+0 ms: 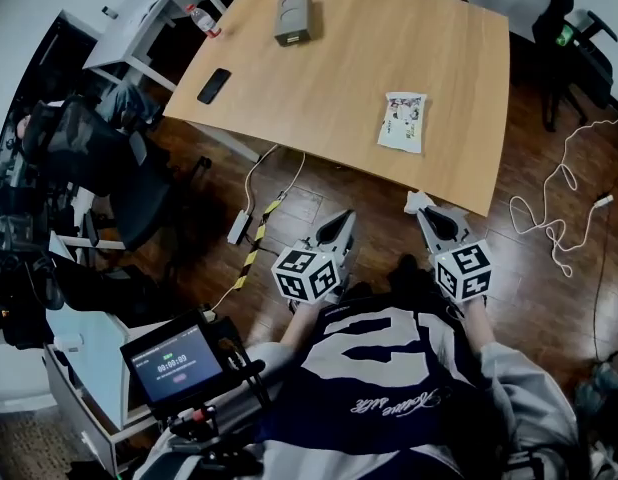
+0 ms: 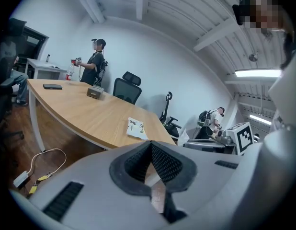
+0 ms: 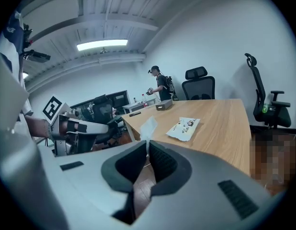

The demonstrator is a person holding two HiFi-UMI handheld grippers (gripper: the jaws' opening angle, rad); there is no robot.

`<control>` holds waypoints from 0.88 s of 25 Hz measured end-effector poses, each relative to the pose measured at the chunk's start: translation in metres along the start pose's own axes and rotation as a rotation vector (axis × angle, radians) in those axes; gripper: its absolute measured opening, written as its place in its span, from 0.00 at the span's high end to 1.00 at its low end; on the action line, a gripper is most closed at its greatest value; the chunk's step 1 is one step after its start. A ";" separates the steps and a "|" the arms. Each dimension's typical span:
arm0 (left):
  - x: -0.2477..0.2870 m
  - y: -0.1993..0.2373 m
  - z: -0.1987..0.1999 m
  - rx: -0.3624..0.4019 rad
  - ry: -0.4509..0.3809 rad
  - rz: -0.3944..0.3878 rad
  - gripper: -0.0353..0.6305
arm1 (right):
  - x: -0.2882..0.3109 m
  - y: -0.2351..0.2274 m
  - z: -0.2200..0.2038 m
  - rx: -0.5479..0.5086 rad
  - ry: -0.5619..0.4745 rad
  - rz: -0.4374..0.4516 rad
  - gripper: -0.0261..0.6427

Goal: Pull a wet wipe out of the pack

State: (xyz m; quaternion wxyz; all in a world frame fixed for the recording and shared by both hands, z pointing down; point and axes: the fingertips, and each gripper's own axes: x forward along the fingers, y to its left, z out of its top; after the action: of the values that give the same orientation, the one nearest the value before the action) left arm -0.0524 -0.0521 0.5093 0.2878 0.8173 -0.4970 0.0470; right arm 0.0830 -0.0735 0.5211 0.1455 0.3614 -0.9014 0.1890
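The wipe pack (image 1: 403, 121) lies flat on the wooden table (image 1: 319, 78), near its front edge and ahead of both grippers. The right gripper (image 1: 428, 213) pinches a white wet wipe (image 3: 148, 127) in its closed tips, just off the table's edge. The left gripper (image 1: 341, 221), jaws together on nothing, is held beside it. Both point slightly downward, close to the person's torso.
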 end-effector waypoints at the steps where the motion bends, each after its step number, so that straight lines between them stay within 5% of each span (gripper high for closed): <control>1: -0.010 0.003 -0.004 0.001 0.007 -0.007 0.94 | 0.001 0.008 -0.001 -0.001 0.001 -0.011 0.94; 11: -0.099 0.028 -0.033 -0.004 0.013 -0.116 0.94 | -0.021 0.098 -0.024 0.002 -0.025 -0.143 0.94; 22: -0.110 -0.001 -0.059 -0.030 0.063 -0.271 0.94 | -0.063 0.131 -0.042 0.064 -0.008 -0.245 0.94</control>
State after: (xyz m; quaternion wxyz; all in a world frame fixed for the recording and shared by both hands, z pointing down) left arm -0.0942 0.0647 0.5180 0.3191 0.8707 -0.3735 0.0260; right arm 0.0392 0.0703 0.5025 0.1523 0.4738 -0.8447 0.1971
